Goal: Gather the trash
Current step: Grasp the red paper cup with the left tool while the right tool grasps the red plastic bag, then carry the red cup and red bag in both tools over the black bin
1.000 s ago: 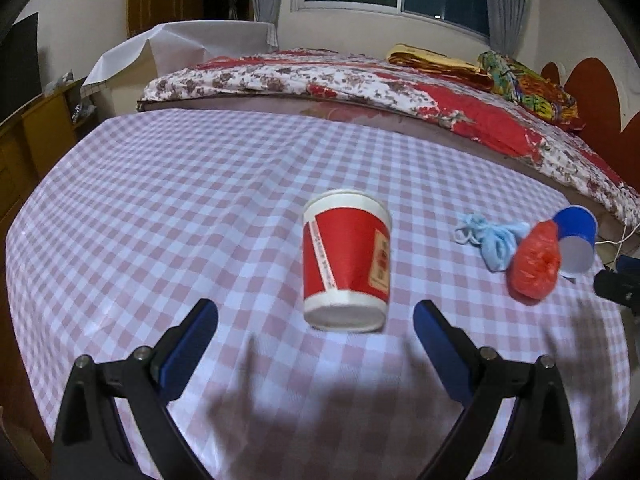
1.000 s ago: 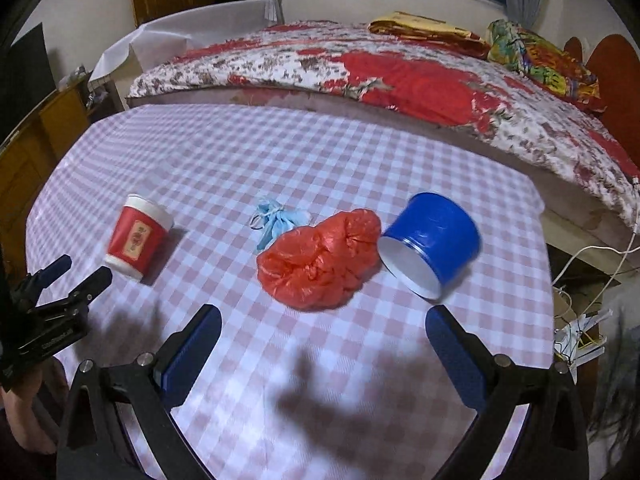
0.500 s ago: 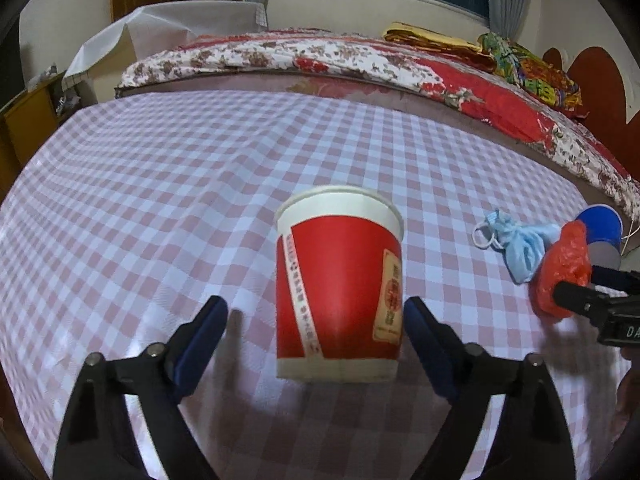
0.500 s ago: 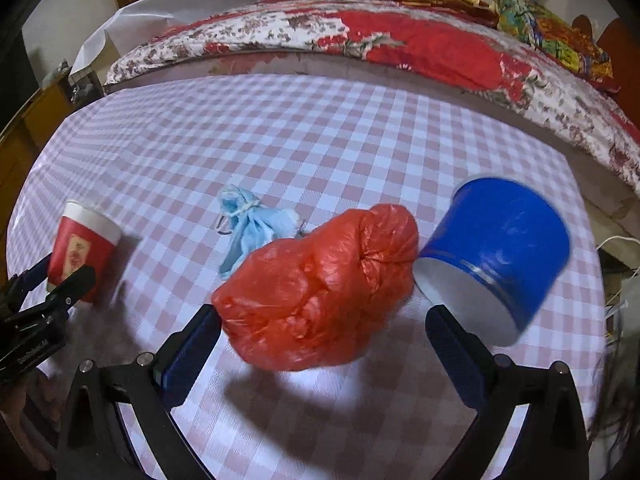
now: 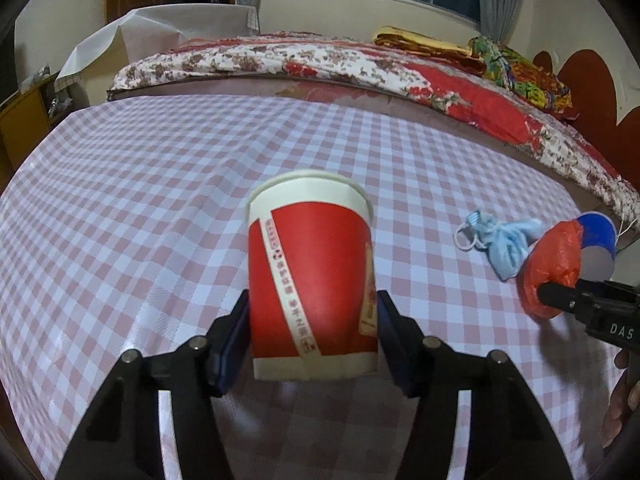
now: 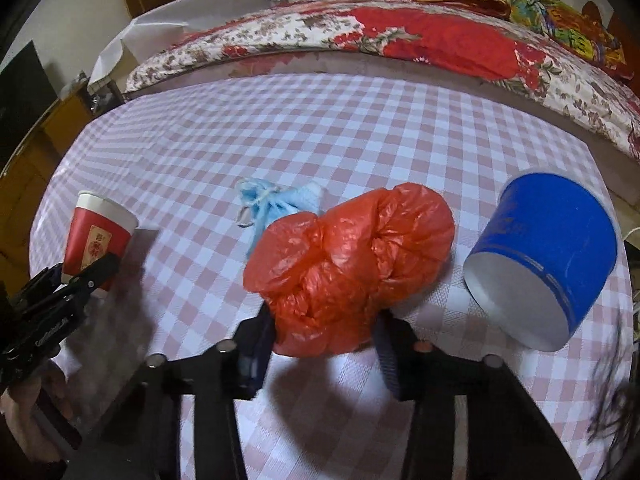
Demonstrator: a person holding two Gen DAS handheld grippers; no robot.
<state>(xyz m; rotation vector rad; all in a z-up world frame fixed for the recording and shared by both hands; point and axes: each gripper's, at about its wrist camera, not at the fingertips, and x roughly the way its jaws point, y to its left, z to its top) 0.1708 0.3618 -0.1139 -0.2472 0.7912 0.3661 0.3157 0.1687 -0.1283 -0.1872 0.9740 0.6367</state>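
A red and white paper cup [image 5: 312,276] stands upright on the pink checked tablecloth [image 5: 140,200]. My left gripper [image 5: 312,336] is shut on the cup's lower part, a pad against each side. A crumpled red plastic bag [image 6: 352,264] lies mid-table. My right gripper [image 6: 324,340] is shut on the bag's near end. A crumpled blue face mask [image 6: 272,204] lies just behind the bag. A blue paper cup [image 6: 544,264] lies on its side to the bag's right. The left gripper and red cup also show in the right wrist view [image 6: 96,244].
A bed with a red floral quilt [image 5: 360,64] runs along the table's far edge. Wooden furniture [image 6: 44,140] stands at the left. The table's right edge is just beyond the blue cup, with cables [image 6: 632,232] past it.
Both grippers moved forward and closed. The left one now clamps the red cup. The right one now clamps the red bag, which has grown larger in its view.
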